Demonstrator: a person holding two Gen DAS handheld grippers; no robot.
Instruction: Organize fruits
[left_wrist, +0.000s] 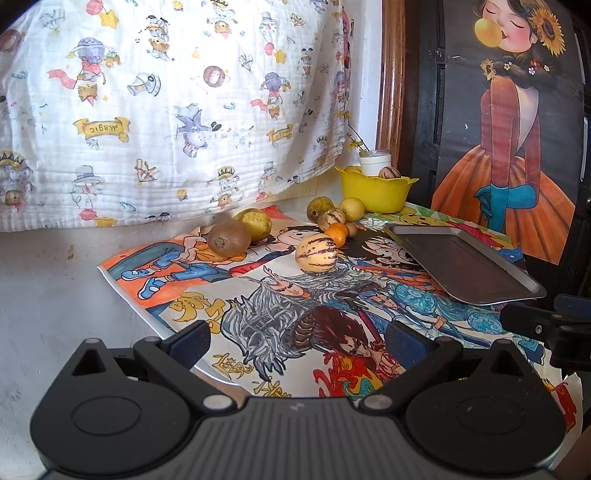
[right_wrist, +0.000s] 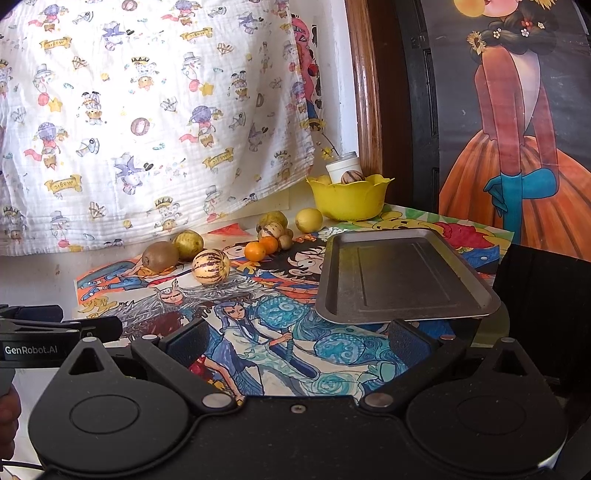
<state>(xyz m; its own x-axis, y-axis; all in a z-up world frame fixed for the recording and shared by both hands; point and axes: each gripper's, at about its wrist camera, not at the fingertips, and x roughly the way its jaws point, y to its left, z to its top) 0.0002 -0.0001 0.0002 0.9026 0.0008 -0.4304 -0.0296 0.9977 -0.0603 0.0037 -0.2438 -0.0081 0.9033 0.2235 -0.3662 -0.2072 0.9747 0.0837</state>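
Several fruits lie on a cartoon-printed mat (left_wrist: 258, 314): a brown kiwi (left_wrist: 229, 237), a yellow-green fruit (left_wrist: 255, 222) behind it, a striped melon (left_wrist: 317, 253), small oranges (left_wrist: 337, 232) and a yellow lemon (left_wrist: 352, 208). A yellow bowl (left_wrist: 375, 192) at the back holds a striped fruit. A dark metal tray (left_wrist: 461, 266) lies at the right; in the right wrist view the tray (right_wrist: 402, 277) is just beyond my right gripper (right_wrist: 297, 343). My left gripper (left_wrist: 297, 341) is open and empty, well short of the fruits. My right gripper is open and empty too.
A patterned white cloth (left_wrist: 166, 110) hangs behind the table. A white jar (left_wrist: 375, 160) stands behind the bowl. A wooden frame (left_wrist: 391, 74) and a painted poster (left_wrist: 517, 129) stand at the right. The right gripper's side (left_wrist: 546, 325) shows at the left view's right edge.
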